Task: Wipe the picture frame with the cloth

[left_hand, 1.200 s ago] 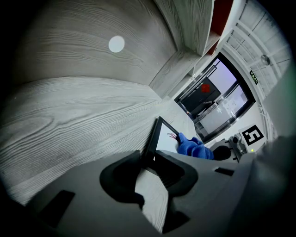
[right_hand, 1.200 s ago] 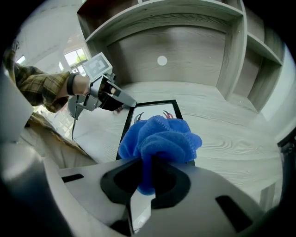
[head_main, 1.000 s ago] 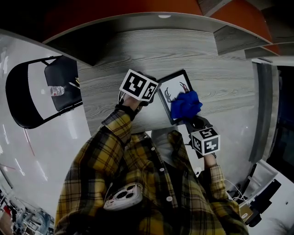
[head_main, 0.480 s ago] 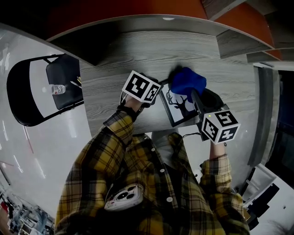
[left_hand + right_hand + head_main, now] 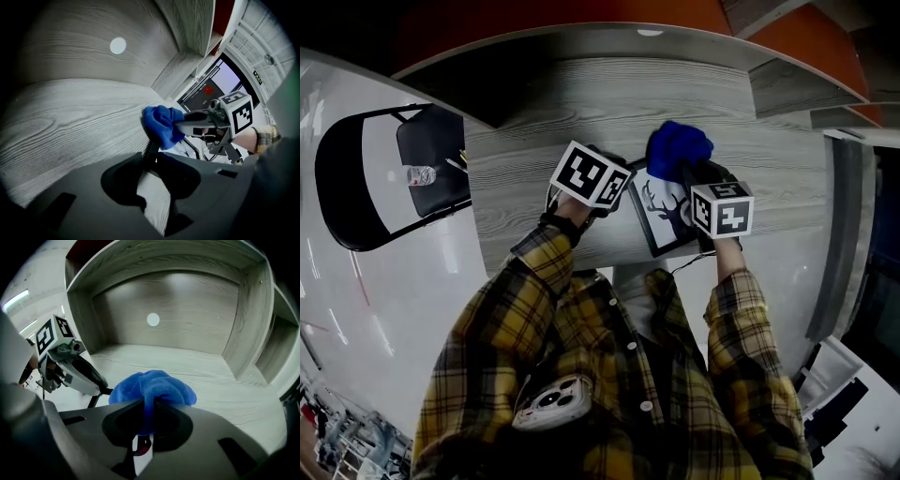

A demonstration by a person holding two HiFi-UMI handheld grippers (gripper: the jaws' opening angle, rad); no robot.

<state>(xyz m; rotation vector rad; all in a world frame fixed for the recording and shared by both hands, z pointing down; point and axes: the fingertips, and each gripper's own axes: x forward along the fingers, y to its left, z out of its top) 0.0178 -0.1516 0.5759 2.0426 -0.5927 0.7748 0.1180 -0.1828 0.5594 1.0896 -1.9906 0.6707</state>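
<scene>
A black picture frame [image 5: 667,217] with a deer print lies near the front edge of the grey wood table [image 5: 544,122]. My left gripper [image 5: 622,187] is shut on the frame's left edge; in the left gripper view the thin black edge [image 5: 151,151] runs in between the jaws. My right gripper [image 5: 688,171] is shut on a bunched blue cloth [image 5: 678,147], which sits at the frame's far edge. The cloth [image 5: 152,386] bulges out past the right gripper's [image 5: 147,405] jaws. The left gripper view shows the cloth [image 5: 162,123] just beyond the left gripper [image 5: 149,161].
A black folding chair [image 5: 356,192] stands left of the table with a small bottle [image 5: 417,175] on its seat. A back panel and side walls [image 5: 253,329] close in the table. A phone [image 5: 551,401] sits in the person's shirt pocket.
My right gripper carried the cloth from the frame's near right part across the picture to its far edge. The left gripper and the frame stayed put.
</scene>
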